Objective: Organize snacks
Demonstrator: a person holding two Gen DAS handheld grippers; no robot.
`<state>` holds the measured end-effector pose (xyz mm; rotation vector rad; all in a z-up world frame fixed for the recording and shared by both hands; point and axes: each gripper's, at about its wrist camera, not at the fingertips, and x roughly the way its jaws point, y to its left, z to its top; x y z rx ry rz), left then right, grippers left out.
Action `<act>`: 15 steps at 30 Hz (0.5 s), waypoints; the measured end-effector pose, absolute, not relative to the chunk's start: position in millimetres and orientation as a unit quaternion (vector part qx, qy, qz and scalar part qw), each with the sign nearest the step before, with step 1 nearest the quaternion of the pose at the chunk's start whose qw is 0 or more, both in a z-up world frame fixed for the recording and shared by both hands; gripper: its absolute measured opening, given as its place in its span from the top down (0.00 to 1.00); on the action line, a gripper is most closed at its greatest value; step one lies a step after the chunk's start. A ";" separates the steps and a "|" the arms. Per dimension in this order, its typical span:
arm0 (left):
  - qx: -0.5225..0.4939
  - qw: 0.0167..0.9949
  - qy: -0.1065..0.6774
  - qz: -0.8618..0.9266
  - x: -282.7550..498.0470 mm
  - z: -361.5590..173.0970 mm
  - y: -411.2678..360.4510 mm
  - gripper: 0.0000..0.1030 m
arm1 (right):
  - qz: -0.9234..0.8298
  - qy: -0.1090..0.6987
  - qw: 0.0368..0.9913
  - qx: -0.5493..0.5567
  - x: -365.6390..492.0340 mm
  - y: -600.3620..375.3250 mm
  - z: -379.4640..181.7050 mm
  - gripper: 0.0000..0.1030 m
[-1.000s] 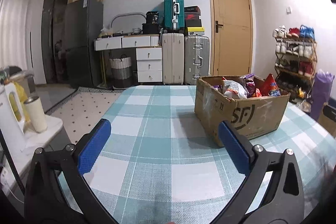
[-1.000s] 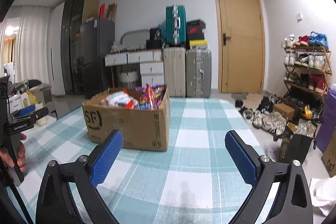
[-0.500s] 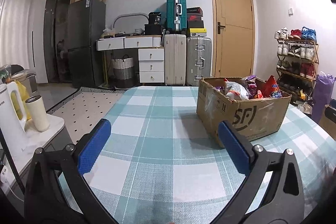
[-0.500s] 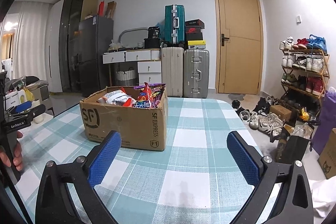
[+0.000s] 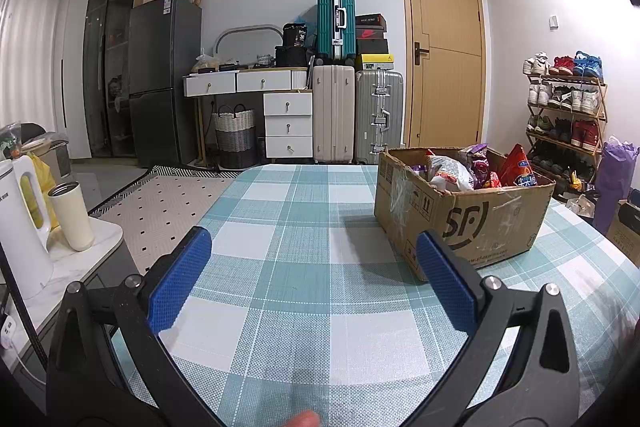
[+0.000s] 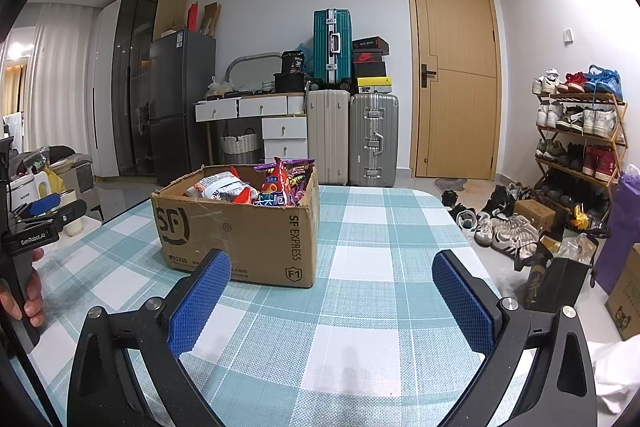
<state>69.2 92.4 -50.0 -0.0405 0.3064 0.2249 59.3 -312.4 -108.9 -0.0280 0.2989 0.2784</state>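
While both grippers, left gripper (image 5: 312,267) and right gripper (image 6: 332,287), hover spread and empty, a cardboard box (image 6: 240,231) of snack bags (image 6: 276,187) sits mid-table (image 6: 372,259)

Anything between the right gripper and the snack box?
Nothing visible. Only bare checked tablecloth lies between the open, empty right gripper and the box. The box top is open, the snacks exposed. The left gripper sits off to the left, clear of that path.

Matt cardboard box (image 6: 236,239); glossy snack bags (image 6: 256,187); woven checked tablecloth (image 6: 360,327).
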 end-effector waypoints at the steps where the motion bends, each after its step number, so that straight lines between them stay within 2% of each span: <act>1: -0.020 0.982 0.152 0.112 69.3 -50.1 92.4 0.01 | 0.138 0.148 0.979 -0.014 59.3 -311.9 -109.1 0.00; 15: -0.021 0.981 0.151 0.117 68.2 -49.8 93.0 0.01 | 0.138 0.148 0.979 -0.014 59.1 -312.7 -109.0 0.00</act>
